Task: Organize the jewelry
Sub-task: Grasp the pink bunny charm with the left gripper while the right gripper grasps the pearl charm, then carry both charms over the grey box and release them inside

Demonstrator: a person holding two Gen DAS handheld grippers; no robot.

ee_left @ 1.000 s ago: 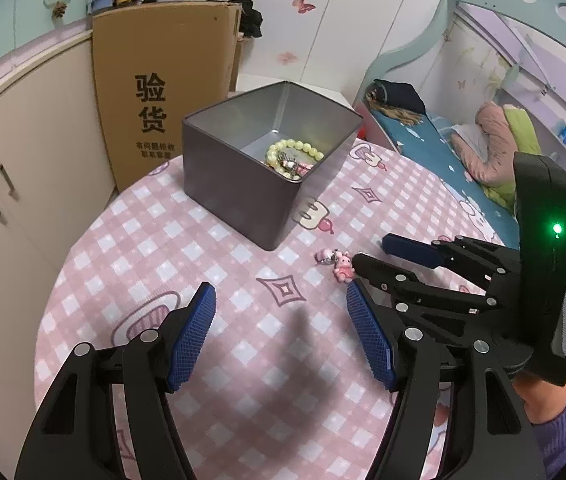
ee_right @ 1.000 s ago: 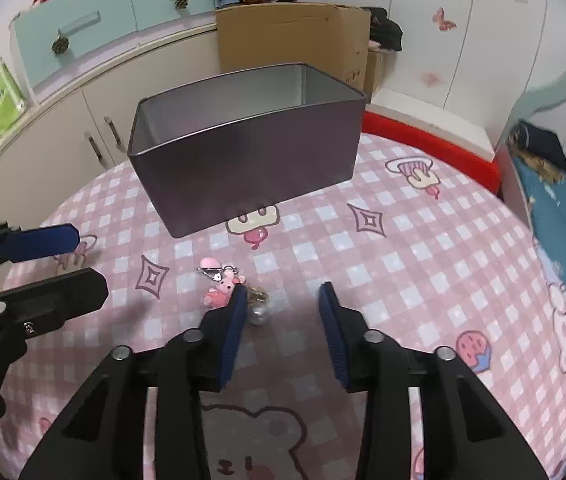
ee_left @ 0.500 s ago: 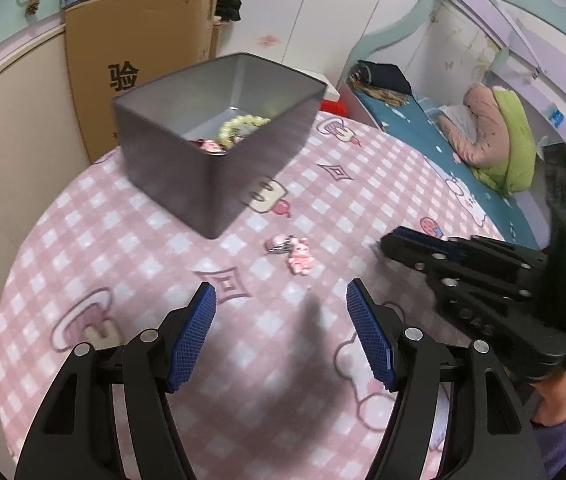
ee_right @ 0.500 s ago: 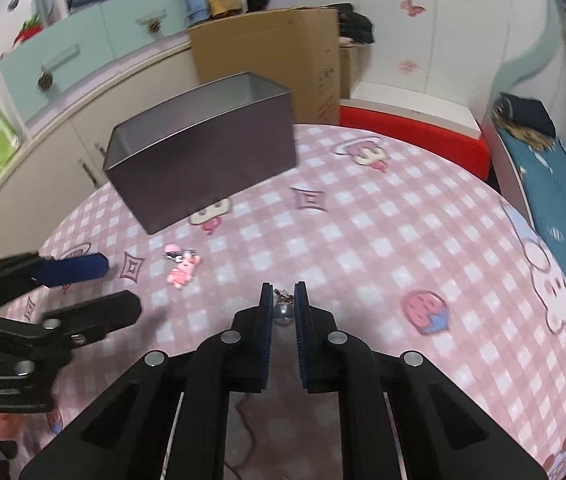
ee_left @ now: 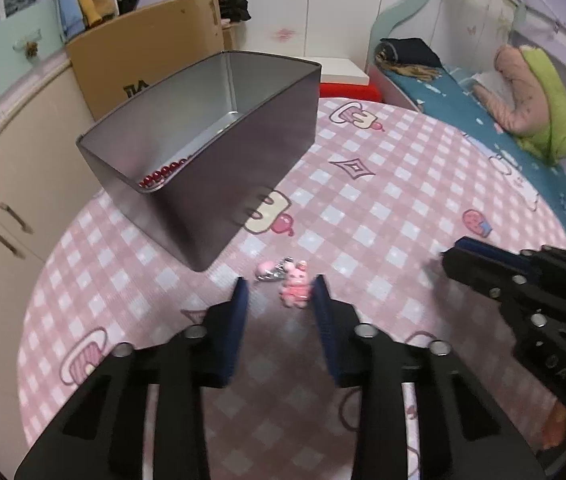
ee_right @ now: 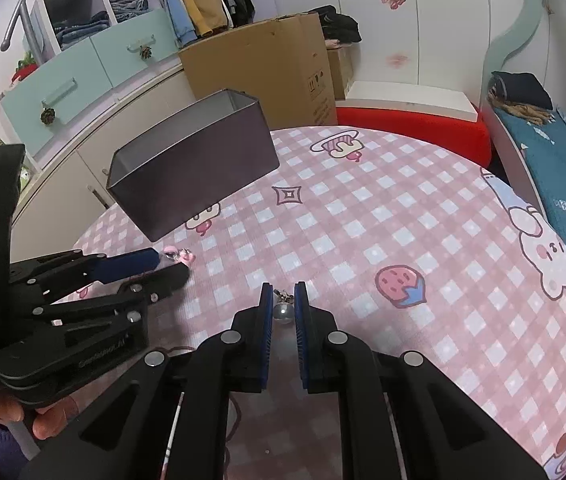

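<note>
Pink bunny charm (ee_left: 295, 285) lies on the checked tablecloth (ee_left: 383, 216) between the half-open, empty left gripper (ee_left: 281, 300) fingers, just before the grey tin (ee_left: 219, 184). Right gripper (ee_right: 283, 316), farther off, pinches a silver bead charm (ee_right: 283, 312).

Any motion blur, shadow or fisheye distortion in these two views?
Left wrist view: smeared, the tin and pink charm soft-edged; dark shadow under the left tongs. Right wrist view: sharper, the bead crisp between the right tongs. Both bend room edges strongly.
</note>
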